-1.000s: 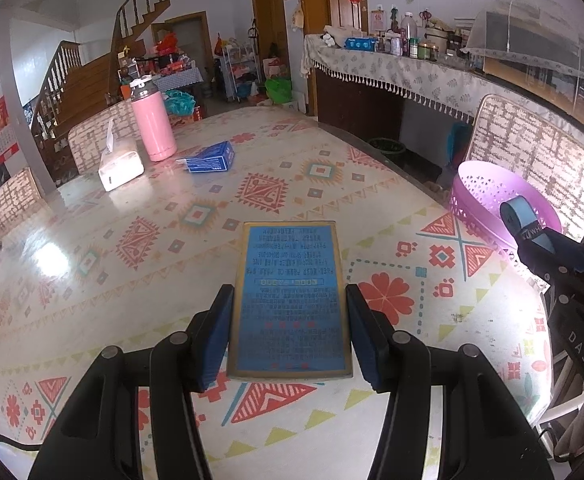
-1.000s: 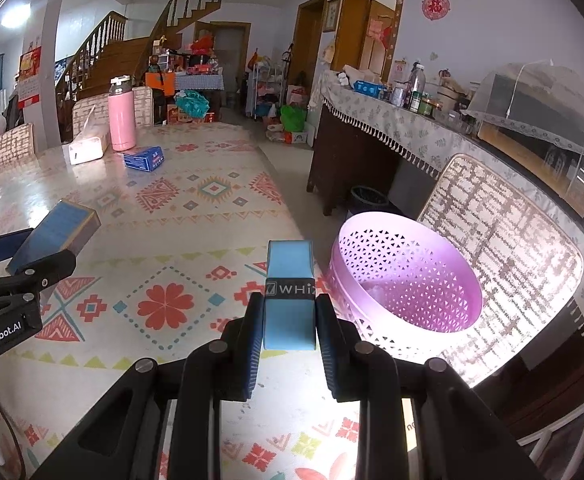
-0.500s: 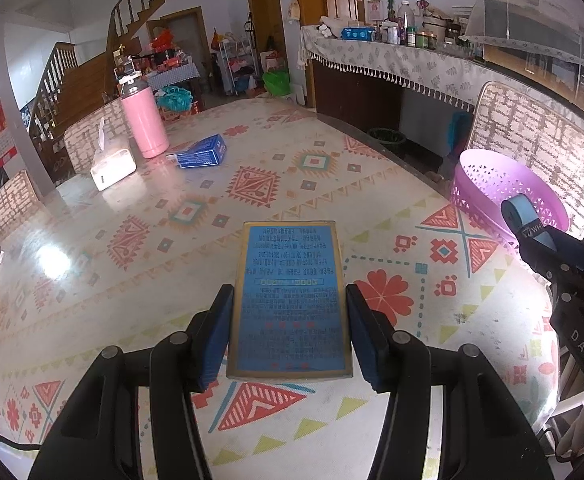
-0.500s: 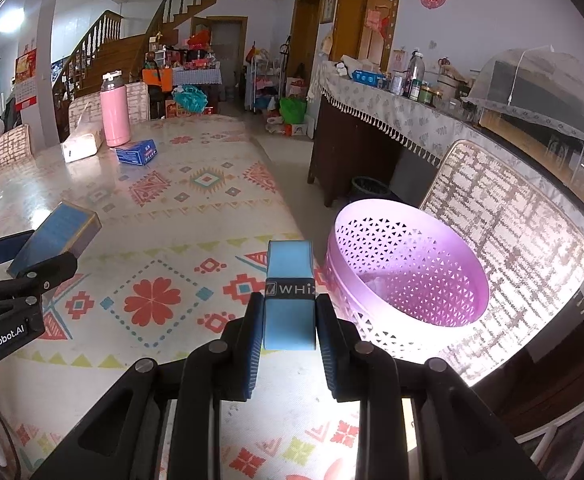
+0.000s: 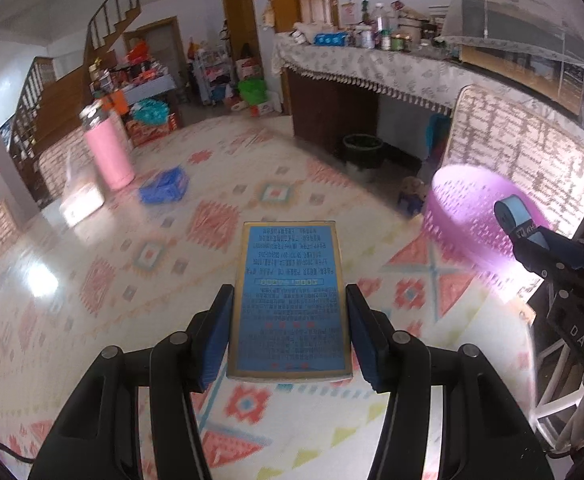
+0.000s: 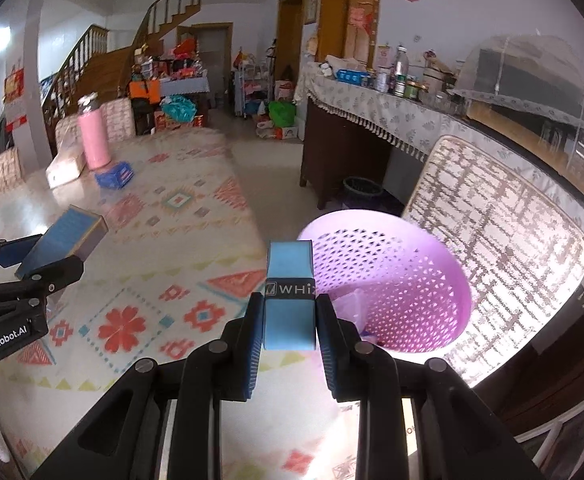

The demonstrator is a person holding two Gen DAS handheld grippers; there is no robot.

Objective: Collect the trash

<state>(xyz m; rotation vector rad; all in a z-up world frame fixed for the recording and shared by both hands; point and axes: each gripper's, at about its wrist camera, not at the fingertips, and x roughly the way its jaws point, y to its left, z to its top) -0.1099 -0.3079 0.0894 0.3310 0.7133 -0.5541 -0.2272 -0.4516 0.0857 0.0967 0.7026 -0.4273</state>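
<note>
Left hand-held gripper (image 5: pixel 290 336): pinching a flat blue box (image 5: pixel 290 300) with a gold edge by its two long sides, printed face up, lifted above the patterned desk (image 5: pixel 140 280); seen from the right wrist view, this box (image 6: pixel 66 236) tilts up at its far end.

Right hand-held gripper (image 6: pixel 290 326): pressed onto a light-blue roll (image 6: pixel 290 300) with a black band lettered "WHI…", held upright between the pads, just left of the basket rim and above the desk's right edge.

Pink basket (image 6: pixel 396 280): perforated, round, at the near right beside the desk; it appears to sit on a chair with a woven back (image 6: pixel 504 240), though its support is hidden. Something pale and crumpled lies inside, too blurred to name.

Far end of desk: a pink thermos (image 6: pixel 92 140) stands upright; a small blue carton (image 6: pixel 114 176) lies just in front of it, and a white tissue box (image 6: pixel 66 168) to its left.

Right side of room: a cloth-covered sideboard (image 6: pixel 372 108) with bottles and jars, and a dark bin (image 6: pixel 362 190) on the floor beneath.
</note>
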